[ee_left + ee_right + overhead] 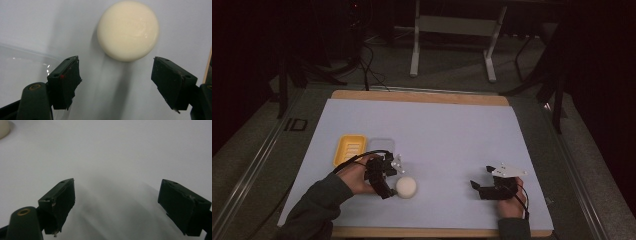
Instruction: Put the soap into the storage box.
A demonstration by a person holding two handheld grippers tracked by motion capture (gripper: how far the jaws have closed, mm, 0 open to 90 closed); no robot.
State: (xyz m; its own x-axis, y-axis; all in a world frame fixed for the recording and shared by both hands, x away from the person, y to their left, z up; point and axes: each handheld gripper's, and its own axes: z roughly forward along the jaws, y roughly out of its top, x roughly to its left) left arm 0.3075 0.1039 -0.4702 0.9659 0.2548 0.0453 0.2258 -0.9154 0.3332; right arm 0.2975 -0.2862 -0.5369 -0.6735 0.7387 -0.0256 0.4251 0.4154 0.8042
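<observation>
High view first: the person's left forearm comes in from the bottom left corner in a dark green sleeve, angled up and to the right, with the left hand [357,176] wrapped around the left gripper [393,189]. That gripper points right and a bit down toward the near edge of the bench [437,125], and the round cream soap bar [406,186] sits right at its tips, so close I can't tell from up here if they touch. Just behind the hand there's a yellow soap dish [349,149] and a clear lid [381,144] side by side. The right hand [510,204] comes up from the bottom edge, well apart from all that, holding the right gripper [477,186] roughly level and pointing left across the bench.

Left gripper view: the left gripper [116,85] is spread wide and gripping nothing. The soap bar [128,30] lies flat on the pale bench cover just beyond the jaw tips, roughly centred between them, with a visible gap on both sides. A corner of the clear lid [22,62] shows at the left edge.

Right gripper view: the right gripper [116,207] is also spread wide, nothing between the jaws, just bare bench cover. A sliver of the soap bar [3,128] peeks in at the top left corner, far from this gripper.
</observation>
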